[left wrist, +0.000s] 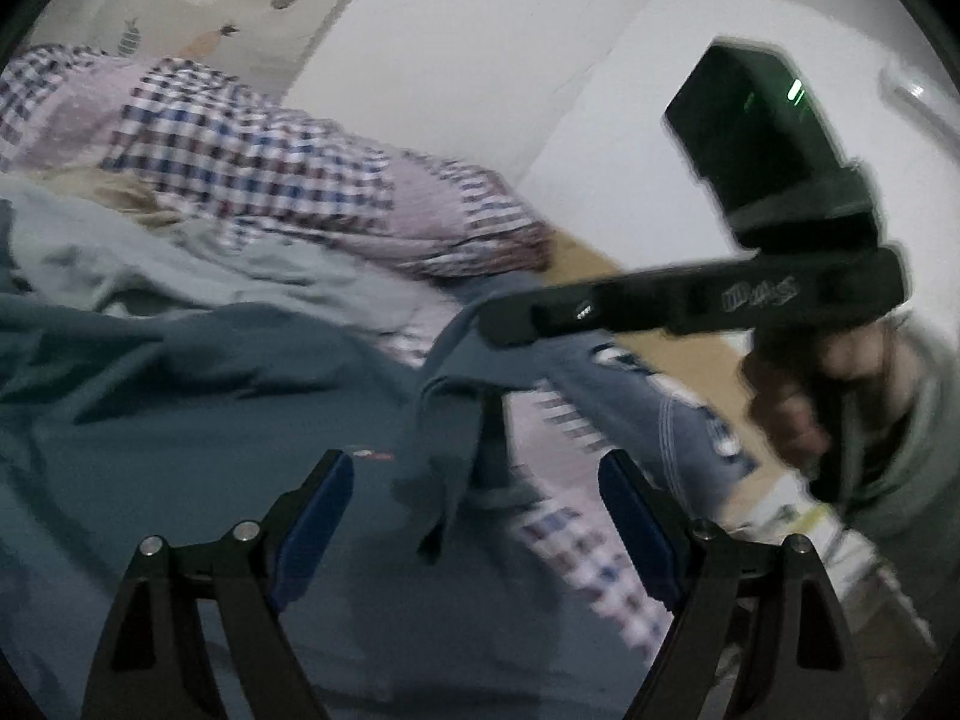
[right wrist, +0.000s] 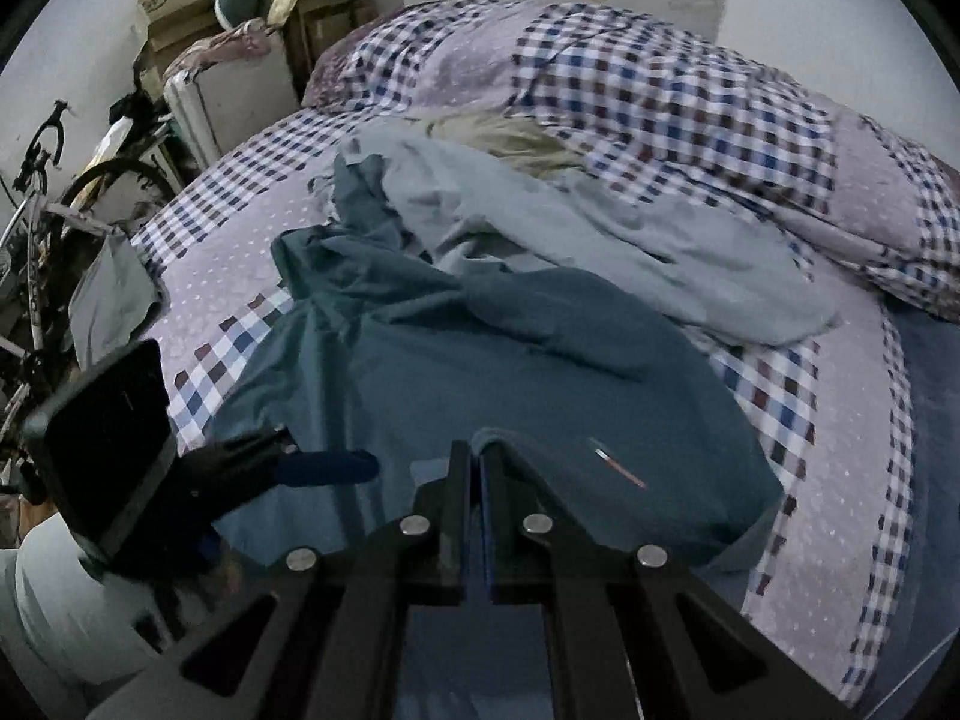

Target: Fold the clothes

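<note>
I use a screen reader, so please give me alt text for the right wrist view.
The right tongs are shut on a fold of a dark teal garment spread on a checked bed cover. The open left tongs hover beside them; a pale grey garment lies behind.

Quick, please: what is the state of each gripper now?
Left gripper: open, holding nothing.
Right gripper: closed on the dark teal garment.
</note>
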A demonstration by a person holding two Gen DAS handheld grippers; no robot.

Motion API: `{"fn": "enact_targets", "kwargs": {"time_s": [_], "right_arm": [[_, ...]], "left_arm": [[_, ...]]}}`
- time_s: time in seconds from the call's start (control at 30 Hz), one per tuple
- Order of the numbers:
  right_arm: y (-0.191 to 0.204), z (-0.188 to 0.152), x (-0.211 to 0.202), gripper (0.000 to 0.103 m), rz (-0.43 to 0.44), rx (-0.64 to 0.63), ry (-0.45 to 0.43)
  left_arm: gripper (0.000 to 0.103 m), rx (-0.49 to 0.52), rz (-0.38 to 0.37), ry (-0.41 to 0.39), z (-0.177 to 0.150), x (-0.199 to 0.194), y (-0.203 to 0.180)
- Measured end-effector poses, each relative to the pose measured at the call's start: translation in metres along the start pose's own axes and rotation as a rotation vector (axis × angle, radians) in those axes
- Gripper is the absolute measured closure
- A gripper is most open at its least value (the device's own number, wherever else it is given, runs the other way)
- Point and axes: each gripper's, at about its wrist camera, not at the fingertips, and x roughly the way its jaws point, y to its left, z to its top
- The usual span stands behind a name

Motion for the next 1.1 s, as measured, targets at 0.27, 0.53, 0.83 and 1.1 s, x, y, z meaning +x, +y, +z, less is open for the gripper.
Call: {"fn": "enact_targets", "kwargs": {"time_s": [0.27,0.53,0.83,1.1], "right_arm": [[0.020,0.021,0.023,0.102,0.036,-0.066,0.038],[-0.005,0.035,0.053,0.085,0.011,0.000,0.016],[-0.089,-0.058,0.040,0.032,-0.289,0.151,-0.102],[-0.147,-0.165,0.071,0.032,-0.352,0.327,0.011]], "left_arm": [[0.089,-0.014,0.124,0.054,-0.006,0.014,0.019],[0.102,-0.183,0.112,-0.003,-0.003,0.008,0.057],[0.102,-0.345,-0.007,-0.172,0.021,-0.018,0.085],[0.102,-0.452,0.007,-0.422,0.032,-0.068,0.120]]}}
